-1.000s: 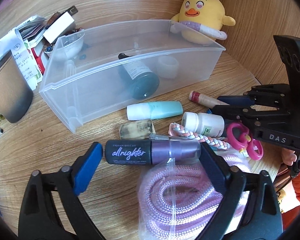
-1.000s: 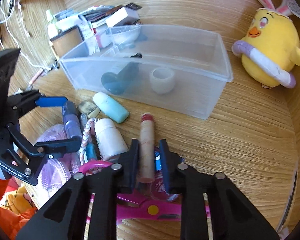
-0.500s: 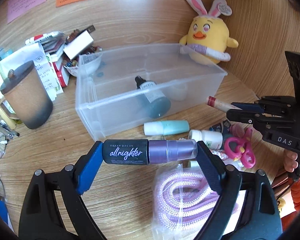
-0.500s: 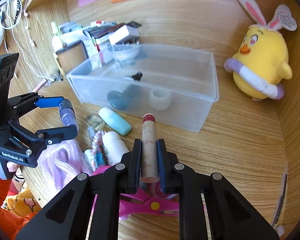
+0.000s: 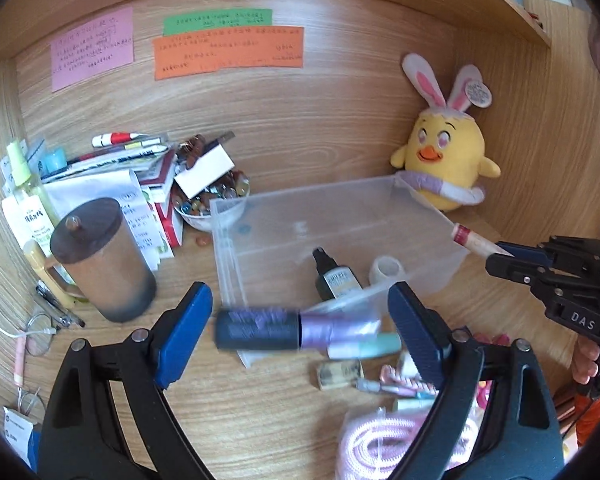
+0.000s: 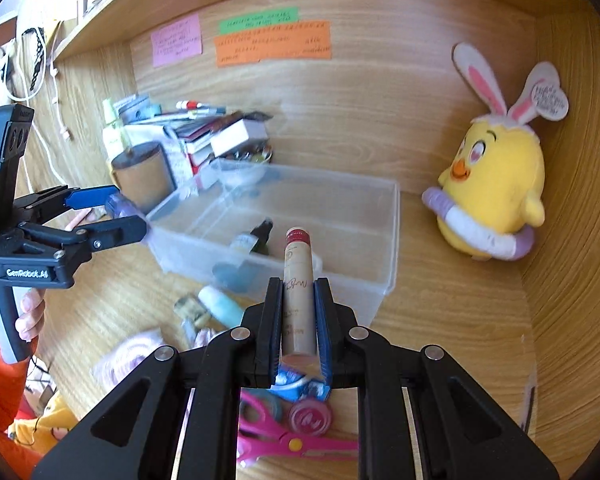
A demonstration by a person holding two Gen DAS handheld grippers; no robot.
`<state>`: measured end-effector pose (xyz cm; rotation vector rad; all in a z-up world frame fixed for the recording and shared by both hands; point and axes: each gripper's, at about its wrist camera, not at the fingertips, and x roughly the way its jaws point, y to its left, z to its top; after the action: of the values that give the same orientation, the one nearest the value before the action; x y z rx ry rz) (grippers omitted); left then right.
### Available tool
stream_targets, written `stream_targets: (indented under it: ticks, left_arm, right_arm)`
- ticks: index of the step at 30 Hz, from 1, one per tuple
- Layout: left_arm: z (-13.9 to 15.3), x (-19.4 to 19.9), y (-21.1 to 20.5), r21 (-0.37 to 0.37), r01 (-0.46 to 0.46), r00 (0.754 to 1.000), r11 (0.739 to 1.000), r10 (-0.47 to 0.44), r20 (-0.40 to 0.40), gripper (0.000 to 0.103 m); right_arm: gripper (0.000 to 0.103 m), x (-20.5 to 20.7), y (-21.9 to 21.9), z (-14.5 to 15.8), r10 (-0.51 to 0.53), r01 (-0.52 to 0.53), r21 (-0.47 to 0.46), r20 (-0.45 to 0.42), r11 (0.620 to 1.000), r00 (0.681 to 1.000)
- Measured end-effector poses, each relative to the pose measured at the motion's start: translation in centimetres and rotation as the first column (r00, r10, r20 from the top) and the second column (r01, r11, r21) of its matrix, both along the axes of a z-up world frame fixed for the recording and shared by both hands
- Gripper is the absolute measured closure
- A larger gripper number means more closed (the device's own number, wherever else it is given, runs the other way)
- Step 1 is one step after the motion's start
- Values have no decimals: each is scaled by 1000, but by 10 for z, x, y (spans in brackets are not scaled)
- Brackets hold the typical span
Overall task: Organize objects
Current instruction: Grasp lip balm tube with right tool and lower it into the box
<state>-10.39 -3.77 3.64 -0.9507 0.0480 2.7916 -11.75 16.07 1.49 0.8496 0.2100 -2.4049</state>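
Observation:
A clear plastic bin (image 5: 428,216) (image 6: 384,236) stands on the wooden desk and holds a dark green bottle (image 5: 334,278) and a small white jar (image 5: 387,269). My left gripper (image 5: 300,330) has its jaws wide apart, and a black and purple spray bottle (image 5: 284,330) lies blurred between them with a gap at each end, near the bin's front wall. My right gripper (image 6: 298,312) is shut on a beige tube with a red band (image 6: 298,276), held above the bin's near right edge; the tube also shows in the left wrist view (image 5: 474,242).
Loose on the desk before the bin are a mint tube (image 5: 364,350), a pink rope bundle (image 5: 384,446), pink scissors (image 6: 284,436) and a braided cord (image 5: 400,378). A brown lidded cup (image 5: 104,260), stacked papers (image 5: 112,168) and a yellow chick plush (image 5: 446,160) stand around.
Both grippers have risen and moved toward the bin. The left jaws have opened from the spray bottle. The right gripper has lifted the beige tube higher, over the bin's edge.

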Motion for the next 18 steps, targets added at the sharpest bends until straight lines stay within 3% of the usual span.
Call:
stream_targets:
  ticks: [9,13,18]
  left_arm:
    - [-2,-29,-3,5,-22,999,1000,22,36,13]
    - [-10,-24,-11,23,-15,997,1000,13,77,13]
    - [-31,-10,-23,-13,-37,991,999,38,126,9]
  right_arm:
    - [89,-36,-10,3,-25,25,-25,12,999,1000]
    - [89,-50,-13,-2,-36,36,-20,24,999,999]
    - [89,-70,-21,-10,-41,41,10,51,999,998]
